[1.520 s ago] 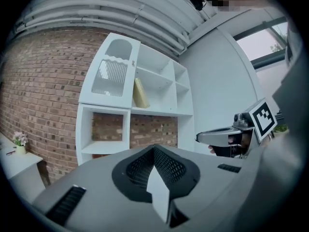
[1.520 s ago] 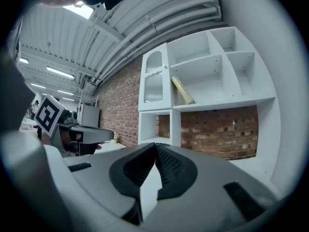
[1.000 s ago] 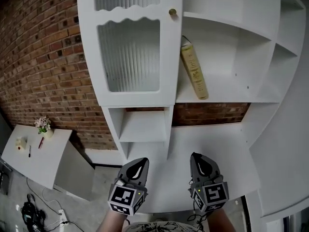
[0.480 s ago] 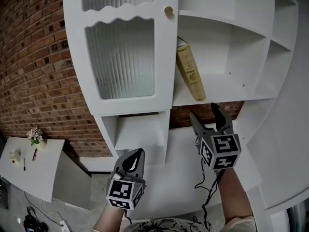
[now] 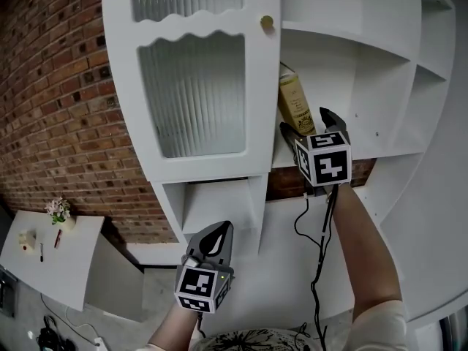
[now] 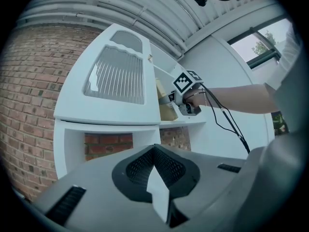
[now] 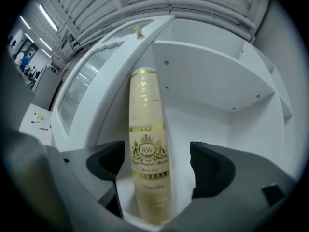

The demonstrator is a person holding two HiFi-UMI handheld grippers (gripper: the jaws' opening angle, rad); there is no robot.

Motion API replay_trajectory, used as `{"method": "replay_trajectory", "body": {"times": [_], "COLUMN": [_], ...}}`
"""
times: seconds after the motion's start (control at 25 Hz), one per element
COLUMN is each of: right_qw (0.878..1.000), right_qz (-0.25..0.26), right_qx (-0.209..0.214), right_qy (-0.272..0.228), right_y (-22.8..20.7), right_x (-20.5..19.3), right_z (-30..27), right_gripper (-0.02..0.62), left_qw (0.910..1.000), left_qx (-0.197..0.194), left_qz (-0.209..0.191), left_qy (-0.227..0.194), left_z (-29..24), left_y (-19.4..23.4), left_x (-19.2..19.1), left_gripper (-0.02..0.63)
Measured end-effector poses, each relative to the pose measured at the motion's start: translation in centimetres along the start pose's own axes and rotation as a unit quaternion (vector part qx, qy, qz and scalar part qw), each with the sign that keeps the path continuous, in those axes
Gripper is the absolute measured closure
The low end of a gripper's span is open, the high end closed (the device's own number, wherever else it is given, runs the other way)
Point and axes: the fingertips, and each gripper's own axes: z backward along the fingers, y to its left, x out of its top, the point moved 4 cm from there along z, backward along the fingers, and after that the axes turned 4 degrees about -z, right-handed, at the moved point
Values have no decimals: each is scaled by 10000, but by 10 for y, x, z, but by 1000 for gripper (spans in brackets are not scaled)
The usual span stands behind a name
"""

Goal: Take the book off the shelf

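The left tool [image 5: 219, 232] is being kept low, with its jaws closed together on nothing, and it is not being used for this step. The right tool [image 5: 307, 126] is being held level at the open shelf [image 5: 365, 141]. Its jaws have just been opening and are now being held wide. The book [image 5: 295, 104] is standing between them, with a gap showing on each side of the spine. The book is being propped on the shelf, a little tilted, with its top leaning away to the left of the right tool.

The approach is judged to be nearly finished and the grasp not yet made. For a good grasp, the tool is probably to be pushed a little deeper, so that both pads are being laid on the covers and not only on the rounded spine. The jaws are then to be closed evenly, because the glossy cover could be slipping if it is being pinched at the edge only.

Far to the left of the left tool, a brick wall [image 5: 66, 108] is being seen, and below it a small tabletop [image 5: 51, 247] with a flower pot [image 5: 58, 210]. Just to the left of the right tool, the ribbed glass door [image 5: 194, 93] is being kept closed, with its knob [image 5: 267, 22] above the tool. The edge of this door could be struck by the left jaw, so the book is better being drawn straight out. A cable [image 5: 322, 247] is hanging under the right tool.
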Motion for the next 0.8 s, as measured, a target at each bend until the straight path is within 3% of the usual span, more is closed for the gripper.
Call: {"method": "replay_trajectory", "body": {"times": [0.12, 0.36, 0.56, 0.8], "right_qw": [9995, 9980, 9971, 9973], "right_qz": [289, 483, 580, 601], "right_qx": [-80, -90, -309, -318], "right_qy": [133, 405, 388, 285], "right_y": [3, 6, 1, -3], "right_x": [5, 0, 0, 5], "right_z": [-20, -44, -49, -43], "right_gripper": [192, 296, 355, 360], "left_qw": [10000, 9998, 10000, 9998], "left_qx": [-16, -157, 49, 140], "left_qz": [10, 112, 3, 104], "left_qy": [22, -41, 1, 99], "left_z": [-4, -6, -2, 2], "left_y": [1, 4, 16, 21], "left_x": [-2, -3, -1, -1], "left_gripper": [594, 594, 594, 594]}}
